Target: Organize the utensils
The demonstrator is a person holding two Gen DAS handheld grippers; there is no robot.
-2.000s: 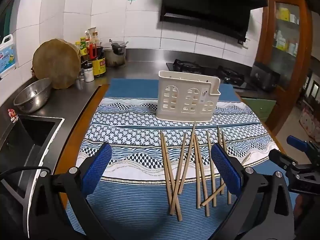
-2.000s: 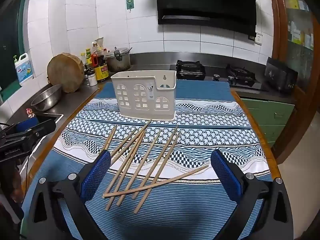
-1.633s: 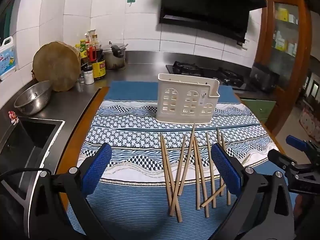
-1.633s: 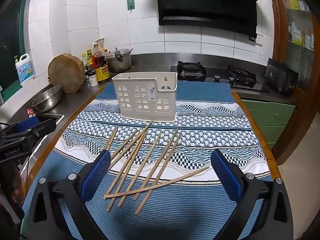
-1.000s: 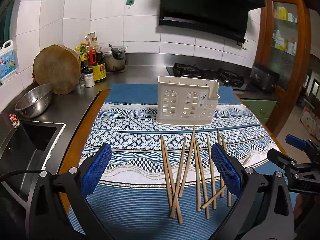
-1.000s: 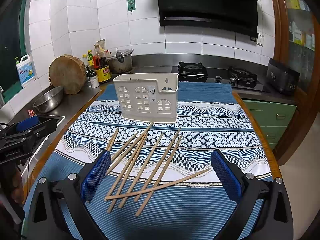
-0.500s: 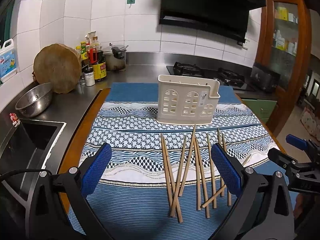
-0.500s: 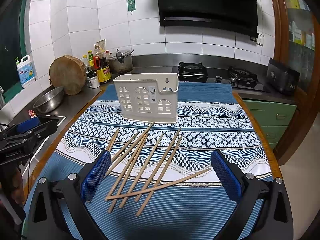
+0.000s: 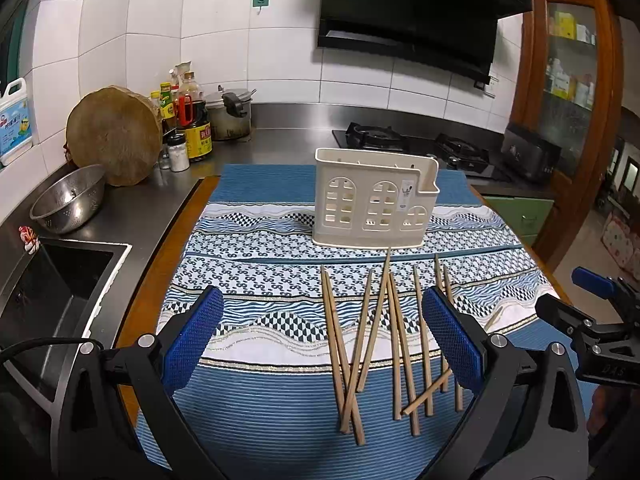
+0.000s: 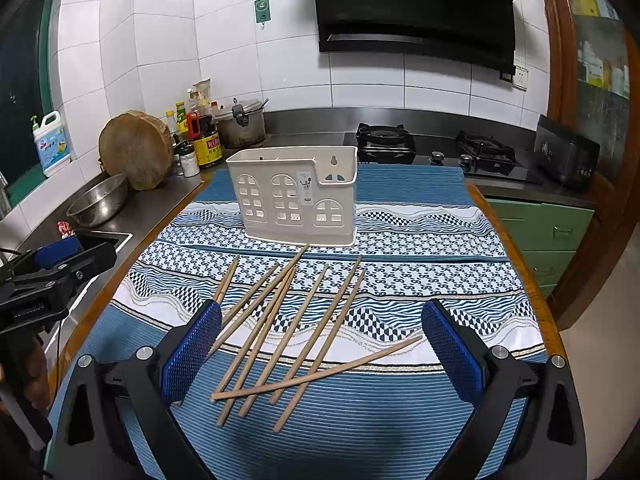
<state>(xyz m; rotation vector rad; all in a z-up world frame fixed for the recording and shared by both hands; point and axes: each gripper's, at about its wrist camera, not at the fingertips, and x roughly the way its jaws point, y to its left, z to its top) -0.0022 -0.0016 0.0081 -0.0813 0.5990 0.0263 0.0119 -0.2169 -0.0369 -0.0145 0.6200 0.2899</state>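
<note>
Several wooden chopsticks (image 9: 394, 332) lie scattered on a blue patterned cloth (image 9: 256, 248); they also show in the right wrist view (image 10: 288, 320). Behind them stands an empty cream utensil holder (image 9: 374, 200) with arched cut-outs, also in the right wrist view (image 10: 294, 196). My left gripper (image 9: 324, 340) is open and empty, hovering near the cloth's front edge, left of the chopsticks. My right gripper (image 10: 320, 354) is open and empty, hovering above the chopsticks' near ends.
A sink (image 9: 48, 284) and a steel colander (image 9: 68, 198) are at the left. A round wooden board (image 9: 114, 134), sauce bottles (image 9: 192, 120) and a pot (image 9: 232, 114) stand at the back left. A gas stove (image 9: 416, 144) is behind the holder.
Both grippers have drifted slightly; the view shifts a little. The chopsticks and holder have not moved.
</note>
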